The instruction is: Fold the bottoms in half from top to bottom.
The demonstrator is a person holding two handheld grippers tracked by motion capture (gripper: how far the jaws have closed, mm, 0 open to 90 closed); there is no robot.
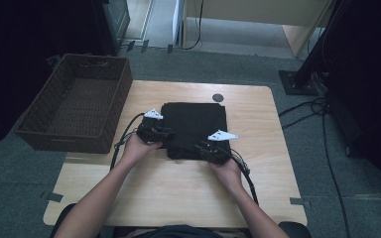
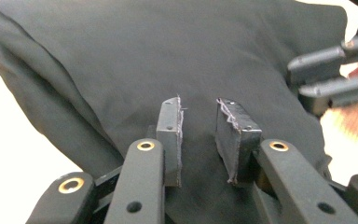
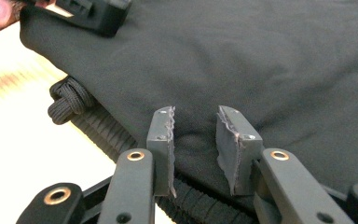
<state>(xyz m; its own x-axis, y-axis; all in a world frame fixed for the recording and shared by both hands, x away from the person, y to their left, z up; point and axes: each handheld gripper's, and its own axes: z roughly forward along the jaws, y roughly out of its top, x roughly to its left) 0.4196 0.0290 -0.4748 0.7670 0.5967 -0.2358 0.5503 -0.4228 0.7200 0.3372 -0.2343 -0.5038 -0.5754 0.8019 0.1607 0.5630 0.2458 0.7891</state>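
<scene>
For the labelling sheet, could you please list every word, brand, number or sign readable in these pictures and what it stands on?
None: no readable text shows in any view.
Folded black garment: plain cloth with a drawstring cord, no tag or print showing.
Wicker basket: no label.
Left gripper and right gripper: no lettering on the jaws.
Wooden table: a small dark round disc, no marking legible.

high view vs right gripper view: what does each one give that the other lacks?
High view alone: the wicker basket off the table's left edge, the wooden table as a whole, both forearms, and the folded black garment's full outline.

Right gripper view alone: a knotted drawstring cord and a ribbed waistband edge poking out under the fabric, plus the gap between the right claw's pads.

Both: the black garment, the left claw at its side, and the right claw standing open at its near edge.
</scene>
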